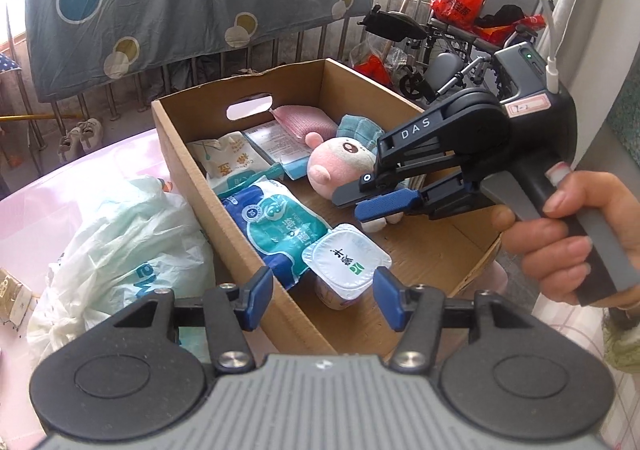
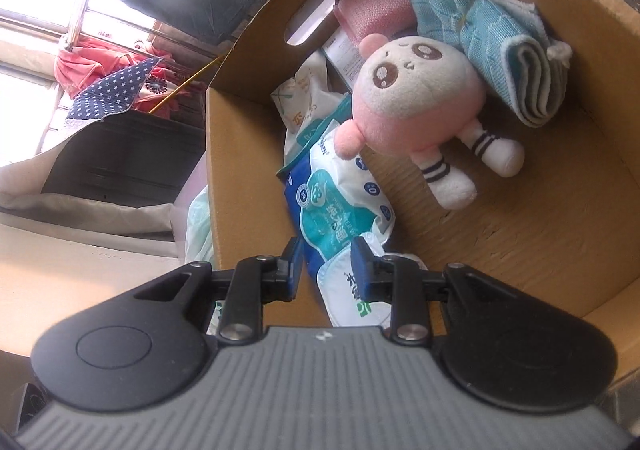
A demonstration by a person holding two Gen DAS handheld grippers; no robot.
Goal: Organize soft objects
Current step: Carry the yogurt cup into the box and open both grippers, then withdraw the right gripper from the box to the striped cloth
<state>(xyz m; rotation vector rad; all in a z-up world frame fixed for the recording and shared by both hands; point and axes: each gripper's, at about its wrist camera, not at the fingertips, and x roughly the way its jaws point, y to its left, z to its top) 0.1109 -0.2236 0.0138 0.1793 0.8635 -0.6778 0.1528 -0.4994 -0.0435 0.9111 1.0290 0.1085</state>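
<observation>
- Your left gripper hangs half open, empty, over the yogurt cup at the cardboard box's near wall.
- Your right gripper, jaws narrowly parted, grips nothing.

Pink-and-white plush doll supine beyond right gripper; folded teal towel behind doll's head; wipes pack just ahead of fingertips.
</observation>
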